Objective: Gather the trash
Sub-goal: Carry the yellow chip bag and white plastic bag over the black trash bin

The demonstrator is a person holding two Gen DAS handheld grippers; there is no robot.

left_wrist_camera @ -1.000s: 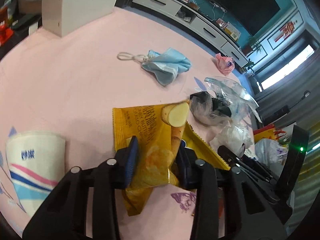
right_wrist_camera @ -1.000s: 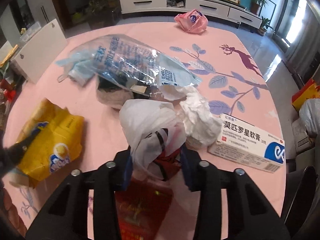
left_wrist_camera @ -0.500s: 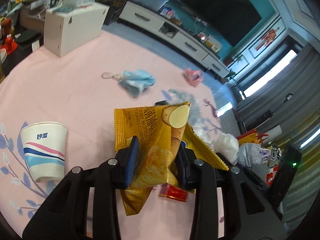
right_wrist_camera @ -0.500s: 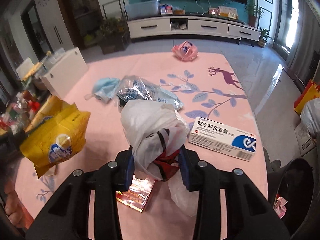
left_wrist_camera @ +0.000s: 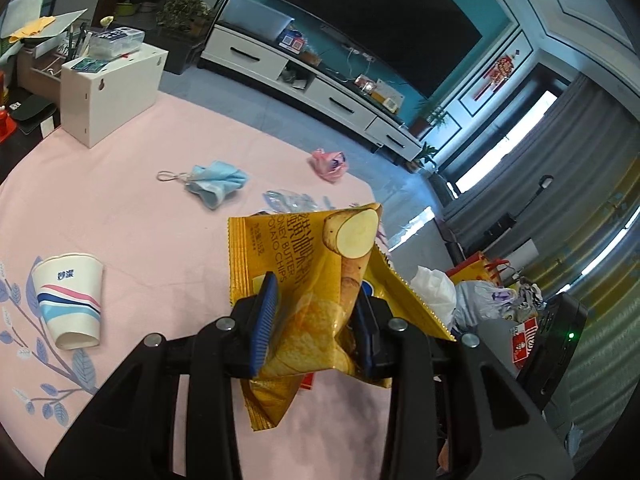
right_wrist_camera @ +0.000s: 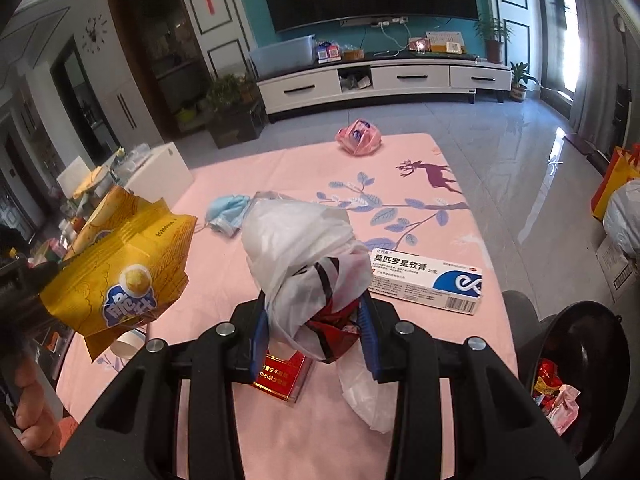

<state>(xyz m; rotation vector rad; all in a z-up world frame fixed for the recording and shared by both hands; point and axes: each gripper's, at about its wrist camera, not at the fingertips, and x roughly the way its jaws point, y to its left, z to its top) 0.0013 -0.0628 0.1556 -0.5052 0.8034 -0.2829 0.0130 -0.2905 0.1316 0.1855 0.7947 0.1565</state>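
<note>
My left gripper is shut on a yellow potato chip bag, held well above the pink tablecloth. The same chip bag hangs at the left of the right wrist view. My right gripper is shut on a crumpled white plastic bag with red and black wrapping inside, also lifted off the table. A black trash bin with wrappers in it stands by the table's right side. Left on the table are a blue face mask, a pink wad, a paper cup, an ointment box and a red box.
A white box stands at the table's far left corner. A clear plastic wrapper lies behind the chip bag. Bags crowd the floor on the right. A TV cabinet runs along the far wall. A person's hand shows lower left.
Both grippers have risen with their loads, the chip bag and the white plastic bag; the table and its litter look smaller and farther below. The trash bin has come into the right view.
</note>
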